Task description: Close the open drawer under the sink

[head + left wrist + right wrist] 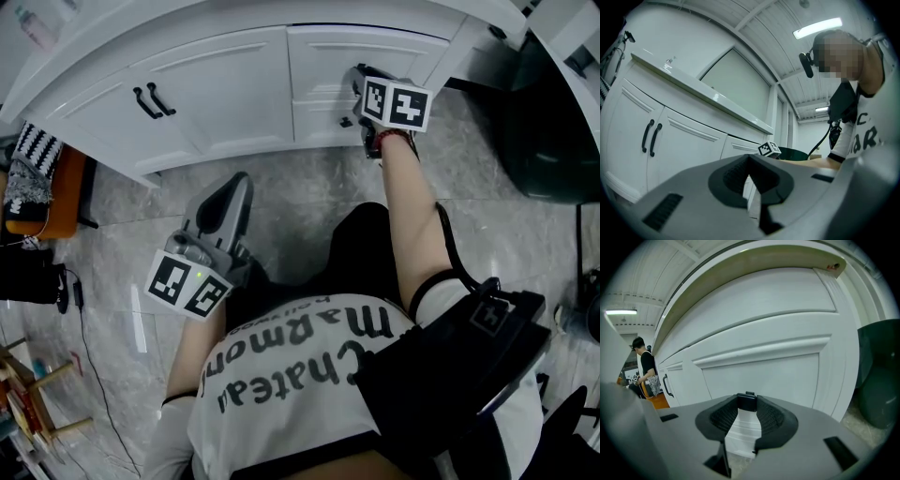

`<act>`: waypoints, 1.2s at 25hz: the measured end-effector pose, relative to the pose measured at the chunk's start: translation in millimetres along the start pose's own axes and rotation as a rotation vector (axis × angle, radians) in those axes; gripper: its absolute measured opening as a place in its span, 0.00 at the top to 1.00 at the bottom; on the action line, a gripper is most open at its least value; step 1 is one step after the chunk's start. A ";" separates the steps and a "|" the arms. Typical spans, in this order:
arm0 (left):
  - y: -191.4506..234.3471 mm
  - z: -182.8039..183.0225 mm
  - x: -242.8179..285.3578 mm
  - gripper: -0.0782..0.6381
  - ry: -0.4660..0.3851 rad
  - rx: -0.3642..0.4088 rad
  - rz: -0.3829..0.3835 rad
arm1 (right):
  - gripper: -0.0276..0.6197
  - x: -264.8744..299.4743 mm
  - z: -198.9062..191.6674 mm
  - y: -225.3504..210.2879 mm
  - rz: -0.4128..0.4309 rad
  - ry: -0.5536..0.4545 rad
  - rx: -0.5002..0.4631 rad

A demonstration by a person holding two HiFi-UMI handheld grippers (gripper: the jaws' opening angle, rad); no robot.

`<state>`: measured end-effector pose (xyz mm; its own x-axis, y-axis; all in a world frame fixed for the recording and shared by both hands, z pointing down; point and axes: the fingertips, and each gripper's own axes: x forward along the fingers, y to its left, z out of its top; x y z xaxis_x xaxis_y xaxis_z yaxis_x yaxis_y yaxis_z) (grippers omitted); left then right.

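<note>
Cool even light, fisheye-warped edges

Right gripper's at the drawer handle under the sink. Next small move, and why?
Probably draw the right gripper straight back off the handle. The drawer front looks flush with the cabinet doors beside it, so it seems shut, and the jaws stand apart around the black handle rather than clamped on it.

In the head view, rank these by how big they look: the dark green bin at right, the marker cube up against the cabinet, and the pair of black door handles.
1. Dark green bin
2. Marker cube, though it sits nearer the camera
3. Door handles
</note>
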<state>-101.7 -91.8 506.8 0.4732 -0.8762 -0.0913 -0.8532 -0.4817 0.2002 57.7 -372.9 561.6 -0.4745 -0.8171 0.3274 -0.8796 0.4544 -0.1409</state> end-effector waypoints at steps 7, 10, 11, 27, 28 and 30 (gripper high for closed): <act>1.8 -7.7 4.0 0.88 0.014 -0.019 -0.009 | 0.75 1.2 1.0 0.5 -0.015 -0.011 -0.025; 5.1 -10.7 5.4 0.88 0.019 -0.024 -0.012 | 0.75 2.0 1.3 0.1 -0.025 -0.011 -0.048; 5.2 -11.8 6.0 0.88 0.021 -0.024 -0.015 | 0.75 2.4 1.4 -0.1 -0.029 -0.011 -0.052; 4.2 1.1 2.5 0.88 0.054 -0.069 -0.055 | 0.74 1.9 4.6 2.6 0.014 -0.019 -0.006; 2.2 8.9 1.5 0.88 0.064 -0.064 -0.060 | 0.74 2.1 4.6 3.1 0.008 -0.004 0.001; -1.1 25.3 -0.8 0.88 0.080 -0.075 -0.062 | 0.74 2.6 3.6 3.1 -0.008 0.034 0.018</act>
<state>-106.7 -91.0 482.0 0.5432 -0.8391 -0.0286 -0.8043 -0.5299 0.2690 53.6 -374.9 558.7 -0.4659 -0.8083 0.3600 -0.8842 0.4407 -0.1548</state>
